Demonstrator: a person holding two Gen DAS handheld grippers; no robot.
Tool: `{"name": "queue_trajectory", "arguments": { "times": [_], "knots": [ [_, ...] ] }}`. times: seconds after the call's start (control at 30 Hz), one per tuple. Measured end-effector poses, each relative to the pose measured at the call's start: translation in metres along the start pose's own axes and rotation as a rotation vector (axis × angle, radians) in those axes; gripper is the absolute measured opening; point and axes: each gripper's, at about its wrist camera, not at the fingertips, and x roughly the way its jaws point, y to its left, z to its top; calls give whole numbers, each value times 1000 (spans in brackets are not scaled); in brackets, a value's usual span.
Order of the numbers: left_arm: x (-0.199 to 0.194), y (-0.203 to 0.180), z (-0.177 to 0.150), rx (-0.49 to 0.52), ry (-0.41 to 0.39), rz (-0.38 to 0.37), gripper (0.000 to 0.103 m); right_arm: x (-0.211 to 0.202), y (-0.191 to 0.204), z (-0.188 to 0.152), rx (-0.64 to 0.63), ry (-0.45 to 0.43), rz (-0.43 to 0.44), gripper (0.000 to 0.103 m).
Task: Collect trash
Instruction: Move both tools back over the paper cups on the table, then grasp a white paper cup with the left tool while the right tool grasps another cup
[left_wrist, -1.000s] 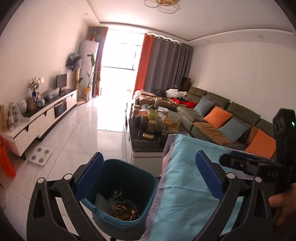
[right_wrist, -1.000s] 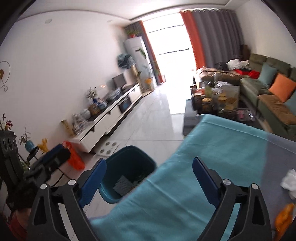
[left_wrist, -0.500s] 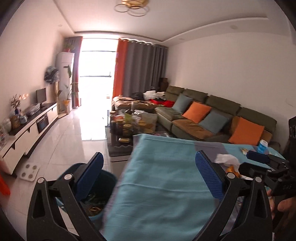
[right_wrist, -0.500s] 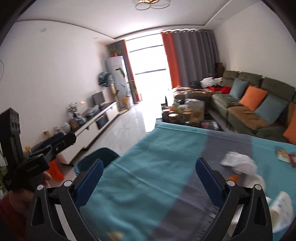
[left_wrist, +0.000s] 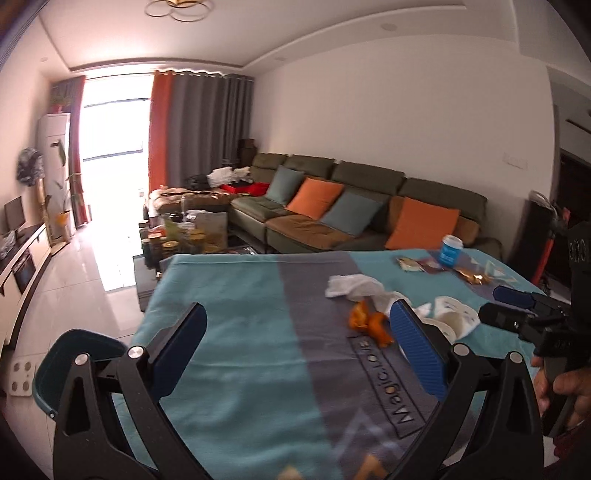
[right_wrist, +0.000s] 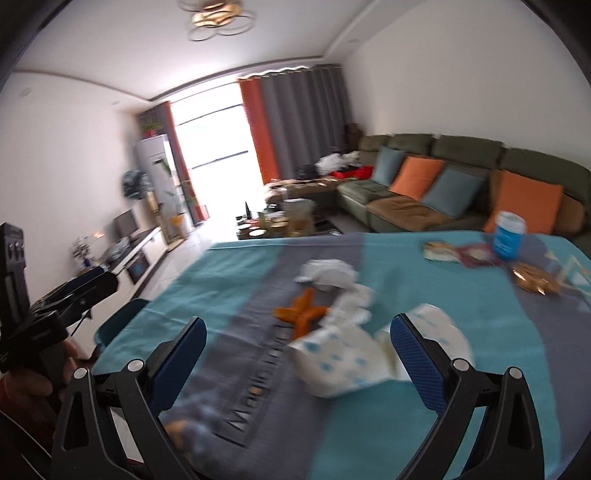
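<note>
Both grippers, left (left_wrist: 295, 354) and right (right_wrist: 297, 358), I'm holding spread, empty; right is hovering near crumpled white blue-dotted paper (right_wrist: 343, 365) on the teal-grey tablecloth (right_wrist: 461, 317).

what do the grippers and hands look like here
Both the left gripper and right gripper have black plastic frames with triangular cut-outs, silver pivot bolts and ribbed blue pads. Each is carried on a black pistol-style handle by a bare hand. No cables show.

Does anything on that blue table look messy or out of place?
Yes. Orange peel, crumpled tissues and a crushed paper cup lie loose mid-tablecloth, with wrappers near the far edge.
</note>
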Motion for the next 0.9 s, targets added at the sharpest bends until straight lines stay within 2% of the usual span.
{"name": "queue_trajectory", "arguments": {
  "times": [0.2, 0.33, 0.6, 0.9],
  "knots": [
    [18, -22, -4, 27, 43, -78, 98, -9, -30, -8, 31, 16, -71, 96],
    [38, -45, -13, 39, 95, -164, 98, -7, -46, -8, 35, 22, -106, 96],
    [74, -88, -31, 80, 180, -297, 97, 14, -83, -7, 16, 84, -122, 96],
    [103, -106, -46, 89, 252, -316, 98, 58, -111, -7, -11, 206, -67, 96]
  ]
}}
